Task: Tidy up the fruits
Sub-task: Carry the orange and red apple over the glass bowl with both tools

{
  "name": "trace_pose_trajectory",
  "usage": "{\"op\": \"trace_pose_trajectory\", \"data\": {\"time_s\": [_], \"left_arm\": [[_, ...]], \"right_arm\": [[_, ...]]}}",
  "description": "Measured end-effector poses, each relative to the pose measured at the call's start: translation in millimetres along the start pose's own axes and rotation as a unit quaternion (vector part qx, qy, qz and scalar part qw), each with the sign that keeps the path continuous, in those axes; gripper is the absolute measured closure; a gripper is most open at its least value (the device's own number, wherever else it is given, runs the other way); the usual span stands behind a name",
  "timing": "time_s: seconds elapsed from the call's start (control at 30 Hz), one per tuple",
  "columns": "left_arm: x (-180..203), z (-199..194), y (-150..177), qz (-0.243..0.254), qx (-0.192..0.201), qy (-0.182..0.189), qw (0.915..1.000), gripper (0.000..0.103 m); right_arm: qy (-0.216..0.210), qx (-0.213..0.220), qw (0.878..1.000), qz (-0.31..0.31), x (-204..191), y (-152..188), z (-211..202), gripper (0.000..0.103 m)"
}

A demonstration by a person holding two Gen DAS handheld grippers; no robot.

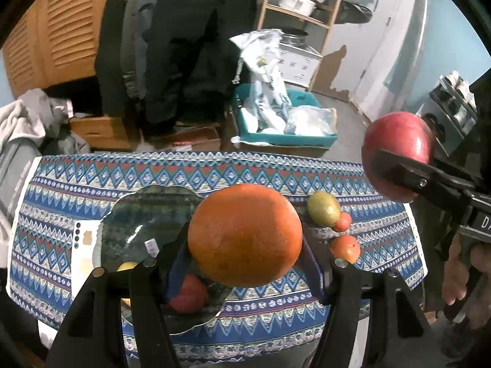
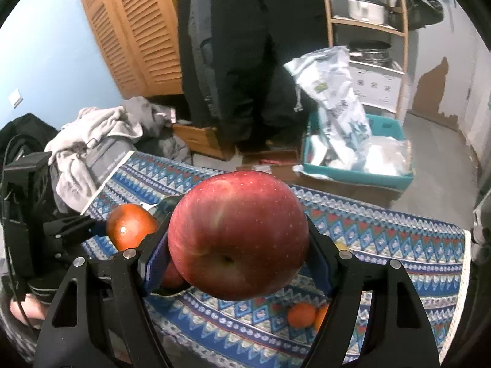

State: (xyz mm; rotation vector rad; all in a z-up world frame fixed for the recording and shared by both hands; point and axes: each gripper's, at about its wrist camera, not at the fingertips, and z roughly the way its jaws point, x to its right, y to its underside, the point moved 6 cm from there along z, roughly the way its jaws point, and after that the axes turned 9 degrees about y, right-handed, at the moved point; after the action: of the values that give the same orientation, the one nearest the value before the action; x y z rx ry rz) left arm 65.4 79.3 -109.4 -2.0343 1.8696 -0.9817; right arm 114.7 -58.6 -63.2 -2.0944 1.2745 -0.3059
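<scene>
Up above the patterned tablecloth (image 1: pixel 276 181), both grippers carry fruit; the left gripper (image 1: pixel 245 245) is clenched around a large orange (image 1: pixel 245 239), its two fingers pressed against the fruit's left and right sides, and it hangs over the near right edge of a dark glass plate (image 1: pixel 147 214); the right gripper (image 2: pixel 239 245) is clamped on a red apple (image 2: pixel 237 236), blossom end turned toward the camera, held off to the right and clear of the cloth; in the left wrist view that same apple (image 1: pixel 399 141) appears at the right edge, pinched between dark fingers. On the plate lie a reddish fruit (image 1: pixel 190 294) near the closest rim and a yellow fruit (image 1: pixel 127 266), mostly hidden behind the left gripper's frame; on the bare cloth to the right of the plate sit a green-yellow fruit (image 1: pixel 323 208) with a small tangerine (image 1: pixel 343 221) touching it, and another tangerine (image 1: pixel 345 247) just nearer; a white phone (image 1: pixel 83 245) lies beside the plate's left rim. Beyond the table stand a teal bin (image 1: pixel 288 138) of plastic bags and a wooden shelf (image 1: pixel 331 21).
</scene>
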Motion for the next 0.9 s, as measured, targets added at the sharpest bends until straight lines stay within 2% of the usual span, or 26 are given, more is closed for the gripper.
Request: {"op": "trace_pose_trajectory", "data": {"time_s": [0.5, 0.9], "left_arm": [[-71.9, -2.6, 6.3, -0.053, 0.001, -0.023, 0.9983, 0.037], [-127.8, 26.7, 27.3, -0.092, -0.031, -0.039, 0.9945, 0.037]], "right_arm": [[-0.044, -0.044, 0.998, -0.029, -66.1, -3.8, 57.6, 0.027], [-0.060, -0.102, 0.992, -0.038, -100.3, 11.0, 121.6, 0.027]]}}
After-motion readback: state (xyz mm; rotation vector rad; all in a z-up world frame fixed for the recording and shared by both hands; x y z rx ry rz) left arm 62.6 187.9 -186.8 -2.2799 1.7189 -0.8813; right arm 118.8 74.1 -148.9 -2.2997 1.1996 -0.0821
